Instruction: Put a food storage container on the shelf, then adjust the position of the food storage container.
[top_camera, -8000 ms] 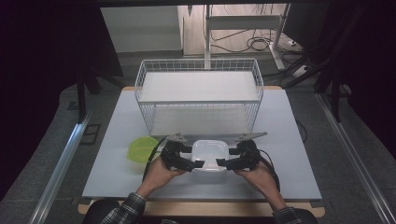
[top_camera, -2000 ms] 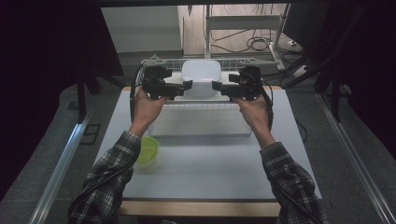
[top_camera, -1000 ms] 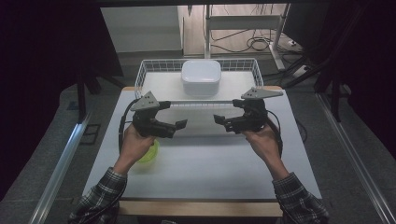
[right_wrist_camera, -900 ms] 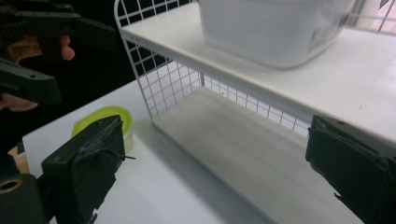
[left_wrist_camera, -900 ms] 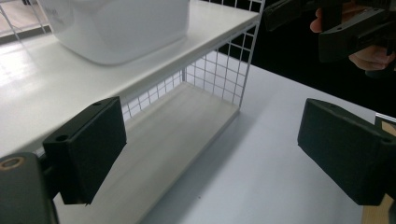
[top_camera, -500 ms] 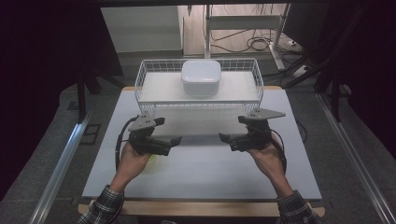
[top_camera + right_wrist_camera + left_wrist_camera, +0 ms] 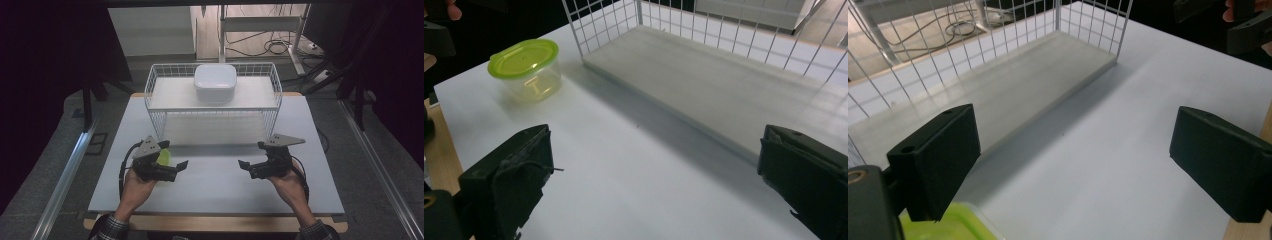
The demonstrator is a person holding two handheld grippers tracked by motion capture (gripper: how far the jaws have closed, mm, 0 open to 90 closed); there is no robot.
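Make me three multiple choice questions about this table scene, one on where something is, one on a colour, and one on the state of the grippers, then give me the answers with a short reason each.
1. Where is the white box?
A. On the top shelf of the wire rack
B. On the table in front of the rack
C. Between the left gripper's jaws

2. What colour is the lid of the small clear tub?
A. Red
B. Yellow-green
C. Blue

3. How do the two grippers stand?
A. Both shut on the box
B. Left open, right shut
C. Both open and empty

Answers: 1 A, the high view shows it resting on the upper shelf. 2 B, the right gripper view shows the lid. 3 C, the left gripper and the right gripper each show wide-apart jaws with nothing between.
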